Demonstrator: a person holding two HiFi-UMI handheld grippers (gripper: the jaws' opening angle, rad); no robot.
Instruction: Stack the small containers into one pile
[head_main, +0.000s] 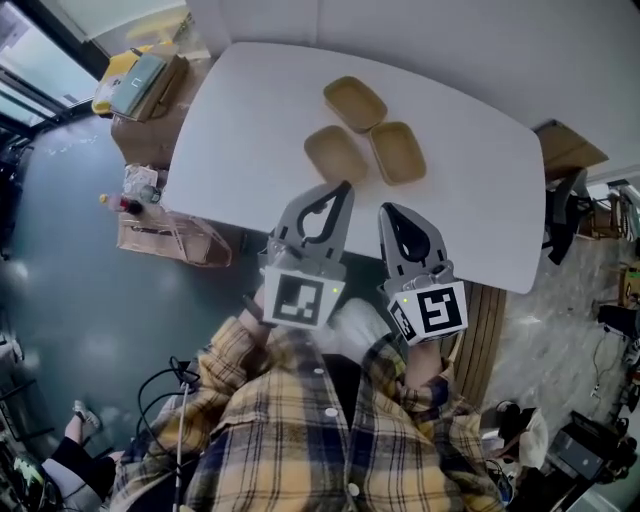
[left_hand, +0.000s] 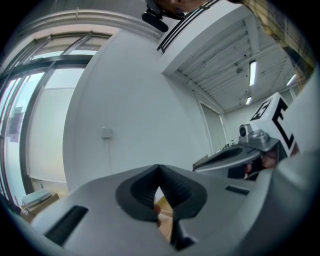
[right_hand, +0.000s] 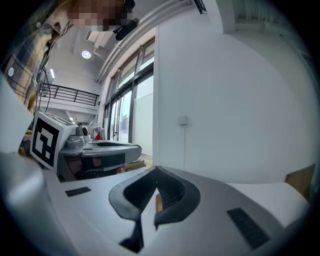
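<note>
Two grippers reach over the near edge of the white table (head_main: 250, 110), neither gripping anything. The left gripper (head_main: 345, 187) (left_hand: 159, 170) has its jaws pressed together, tip near the closest of three small containers (head_main: 333, 153). The right gripper (head_main: 386, 210) (right_hand: 156, 172) is likewise closed. The containers cluster mid-table, unstacked, bare tabletop all around.

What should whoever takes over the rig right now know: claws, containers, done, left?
Left claw: shut, empty, just short of the containers.
Right claw: shut, empty, beside it.
Things: three tan containers side by side on the white table: far container, near-left container, near-right container.
Done: nothing stacked.
Left: the whole pile.
</note>
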